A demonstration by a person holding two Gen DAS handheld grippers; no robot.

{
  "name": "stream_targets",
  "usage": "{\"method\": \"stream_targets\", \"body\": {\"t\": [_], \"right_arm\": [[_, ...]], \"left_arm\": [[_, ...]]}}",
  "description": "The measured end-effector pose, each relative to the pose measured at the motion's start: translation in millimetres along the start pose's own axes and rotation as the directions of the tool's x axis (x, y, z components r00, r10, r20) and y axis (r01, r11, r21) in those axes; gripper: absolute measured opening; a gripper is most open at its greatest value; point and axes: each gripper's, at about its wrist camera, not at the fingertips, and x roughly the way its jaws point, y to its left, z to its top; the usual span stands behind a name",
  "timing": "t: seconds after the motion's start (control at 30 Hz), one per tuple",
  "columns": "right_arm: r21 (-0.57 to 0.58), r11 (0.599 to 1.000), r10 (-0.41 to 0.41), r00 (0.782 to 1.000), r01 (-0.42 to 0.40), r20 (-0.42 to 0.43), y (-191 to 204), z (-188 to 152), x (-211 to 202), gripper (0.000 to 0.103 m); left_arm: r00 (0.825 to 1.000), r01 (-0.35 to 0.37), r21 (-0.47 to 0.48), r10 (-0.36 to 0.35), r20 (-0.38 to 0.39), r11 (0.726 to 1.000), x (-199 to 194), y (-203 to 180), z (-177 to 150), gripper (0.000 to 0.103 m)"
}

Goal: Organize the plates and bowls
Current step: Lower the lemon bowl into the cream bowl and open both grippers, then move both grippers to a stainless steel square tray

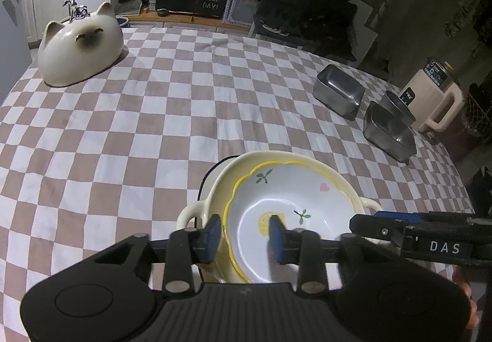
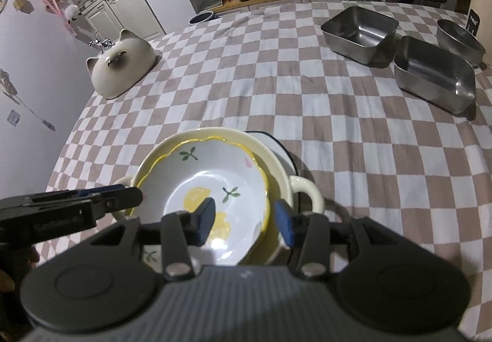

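- A stack of dishes sits near the front edge of the table, which is covered in a brown-and-white checked cloth.
- On top lies the lemon bowl, white with a wavy yellow rim, green sprigs and a small pink heart painted inside.
- It rests inside the cream two-handled bowl, tipped a little rather than seated flat; that one in turn stands on a dark-rimmed white plate of which only an edge shows.
- The left claw straddles the near-left rim of the stack: one blue pad outside by the cream handle, the other inside the lemon bowl. The pads stand apart from the rim, partly spread, pressing on nothing.
- The right claw straddles the near-right rim the same way, one pad over the painted lemon, the other outside by the right handle. Its jaws are likewise apart with a clear gap to the rim.
- Each claw's dark body shows at the side of the other's view.
- Far left on the table a cat-shaped ceramic bowl lies upside down.
- Far right stand two square steel containers and a round steel bowl, close together.
- A beige jug-like appliance stands just behind them at the table's edge.
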Motion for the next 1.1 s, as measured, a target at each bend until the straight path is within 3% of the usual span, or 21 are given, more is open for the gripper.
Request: {"method": "stream_targets", "body": {"t": [0.17, 0.23, 0.37, 0.43, 0.63, 0.8, 1.1], "right_arm": [[-0.053, 0.999, 0.001, 1.000, 0.000, 0.019, 3.9, -2.5, -6.1, 0.069], [-0.081, 0.997, 0.002, 1.000, 0.000, 0.030, 4.9, -3.9, -9.0, 0.073], [-0.105, 0.994, -0.026, 0.996, 0.035, 0.084, 1.5, -5.0, -15.7, 0.097], [-0.093, 0.994, -0.044, 0.992, 0.054, 0.116, -4.2, -3.8, -19.3, 0.102], [-0.018, 0.996, -0.080, 0.976, 0.086, 0.201, -30.1, 3.9, -33.2, 0.103], [0.065, 0.991, -0.132, 0.956, 0.119, 0.262, -59.0, 15.5, -50.3, 0.103], [0.275, 0.934, -0.314, 0.888, 0.226, 0.337, -145.0, 51.3, -77.7, 0.103]], "left_arm": [[1.000, -0.014, 0.012, 0.014, 0.017, 1.000, -6.1, -2.0, -2.9, 0.061], [0.999, -0.020, 0.008, 0.020, 0.025, 1.000, -8.3, -0.9, -4.2, 0.081], [0.998, -0.037, -0.018, 0.037, 0.048, 0.999, -11.4, 1.6, -3.9, 0.101], [0.998, -0.031, -0.034, 0.033, 0.059, 0.999, -10.9, 1.0, -1.6, 0.103], [0.993, 0.017, -0.024, -0.014, 0.117, 1.000, -6.2, -25.1, 13.4, 0.103], [0.978, 0.094, 0.007, -0.094, 0.187, 0.996, 1.4, -61.4, 31.4, 0.103], [0.959, 0.145, 0.154, -0.177, 0.221, 0.977, 47.8, -132.2, 76.6, 0.103]]}}
